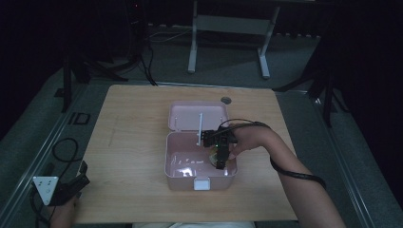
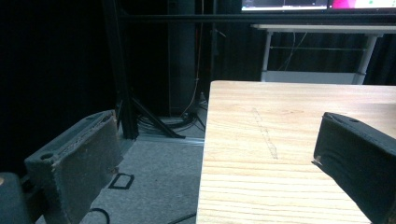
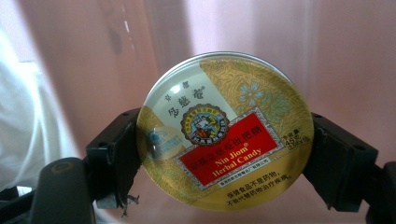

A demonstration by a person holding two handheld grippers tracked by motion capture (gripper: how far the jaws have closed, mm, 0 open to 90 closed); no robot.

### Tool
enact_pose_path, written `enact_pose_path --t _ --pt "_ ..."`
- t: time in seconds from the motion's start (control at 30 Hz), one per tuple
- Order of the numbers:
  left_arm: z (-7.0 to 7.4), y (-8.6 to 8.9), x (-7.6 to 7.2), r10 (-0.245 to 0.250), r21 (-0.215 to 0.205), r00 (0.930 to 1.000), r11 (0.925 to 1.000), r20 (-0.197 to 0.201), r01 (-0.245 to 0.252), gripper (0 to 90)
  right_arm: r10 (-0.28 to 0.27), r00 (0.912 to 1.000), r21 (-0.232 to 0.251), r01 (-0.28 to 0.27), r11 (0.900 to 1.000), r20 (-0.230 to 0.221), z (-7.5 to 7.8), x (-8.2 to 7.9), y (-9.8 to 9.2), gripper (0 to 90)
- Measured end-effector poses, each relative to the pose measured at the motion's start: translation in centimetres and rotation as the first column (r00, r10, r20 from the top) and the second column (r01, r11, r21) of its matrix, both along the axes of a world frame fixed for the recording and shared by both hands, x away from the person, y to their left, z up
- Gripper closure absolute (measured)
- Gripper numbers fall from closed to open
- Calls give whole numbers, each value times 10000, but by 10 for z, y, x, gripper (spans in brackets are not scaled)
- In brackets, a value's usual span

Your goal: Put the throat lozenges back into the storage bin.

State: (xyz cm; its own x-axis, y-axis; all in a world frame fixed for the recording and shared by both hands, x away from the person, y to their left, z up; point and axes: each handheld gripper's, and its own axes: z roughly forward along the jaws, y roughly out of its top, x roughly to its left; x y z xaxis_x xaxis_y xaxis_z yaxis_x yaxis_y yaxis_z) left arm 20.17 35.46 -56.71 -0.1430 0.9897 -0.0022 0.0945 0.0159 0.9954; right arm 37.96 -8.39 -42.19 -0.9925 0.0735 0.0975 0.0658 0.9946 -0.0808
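The right gripper [image 1: 221, 159] is reaching down into an open pink box [image 1: 178, 168] on the table [image 1: 133, 142], its jaws pinching a round candy tin [image 3: 227, 132] by its edges. The left gripper [image 1: 71, 185] is resting at the table's near left corner, jaws spread wide.

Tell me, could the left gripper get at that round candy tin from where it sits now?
Probably not as things stand. The left gripper rests open at the table's near left corner, well apart from the pink box, and the candy tin is already clamped in the right gripper inside that box.
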Motion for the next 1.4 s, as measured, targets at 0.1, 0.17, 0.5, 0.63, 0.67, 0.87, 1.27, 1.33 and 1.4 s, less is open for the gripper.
enact_pose_path --t 0.1,0.17,0.5,0.63,0.67,0.87,1.27,1.33,1.4 --pt "0 0 0 0 -2 10000 10000 1 0 10 44 10000 -136 -43 9999 57 -12 0 1 201" --pt "0 0 0 -2 -4 10000 10000 1 2 10 80 9999 -160 -78 9998 116 -18 0 2 201" --pt "0 0 0 -5 -14 10000 10000 21 5 10 859 9962 -294 -862 9958 -113 -41 -7 8 201" --pt "0 0 0 -11 -4 10000 10000 18 11 10 942 9955 -301 -945 9951 -130 -46 -6 8 201" --pt "0 0 0 -5 -3 10000 10000 17 5 10 996 9950 -291 -997 9946 -61 -47 -6 8 201" --pt "0 0 0 -13 -2 10000 10000 19 13 10 1027 9947 -694 -1019 9924 89 -60 -4 8 201" --pt "0 0 -1 -76 15 10000 10000 38 76 10 807 9960 -665 -832 9943 -384 -70 0 6 197" --pt "0 0 -1 -104 -1 9999 9999 54 104 10 775 9960 -648 -802 9947 -435 -70 0 6 195" --pt "0 0 -1 -114 2 9999 9999 69 114 10 686 9968 -646 -712 9954 -420 -69 0 6 191"
